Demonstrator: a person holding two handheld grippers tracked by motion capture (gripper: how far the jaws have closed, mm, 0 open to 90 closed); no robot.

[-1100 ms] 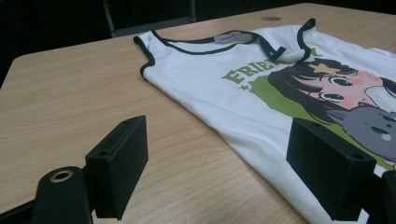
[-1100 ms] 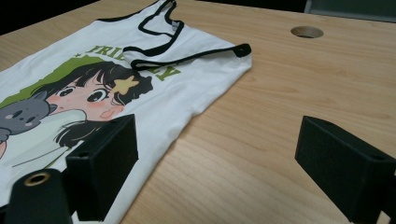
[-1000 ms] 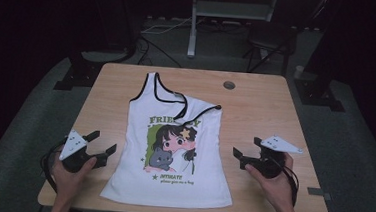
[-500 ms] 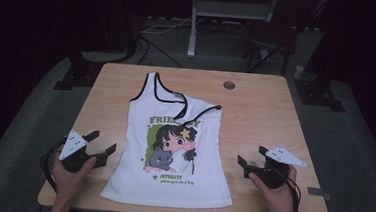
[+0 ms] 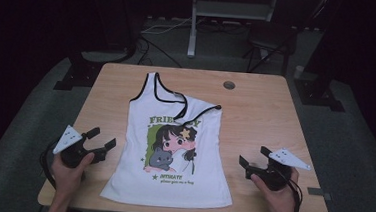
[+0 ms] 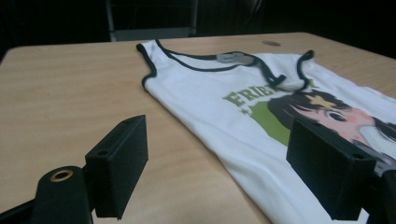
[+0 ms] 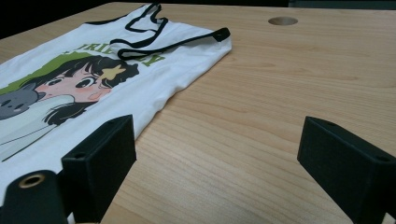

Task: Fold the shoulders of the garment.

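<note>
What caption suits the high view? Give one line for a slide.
White tank top flat on wooden table, open left gripper and right gripper either side.

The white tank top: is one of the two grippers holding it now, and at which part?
Nothing is held. The left gripper and the right gripper are both open, beside the tank top on the table, not touching it.

table (image 5: 255, 120) bare right of tank top (image 5: 173, 150) | left strip bare | no obstacles
</note>
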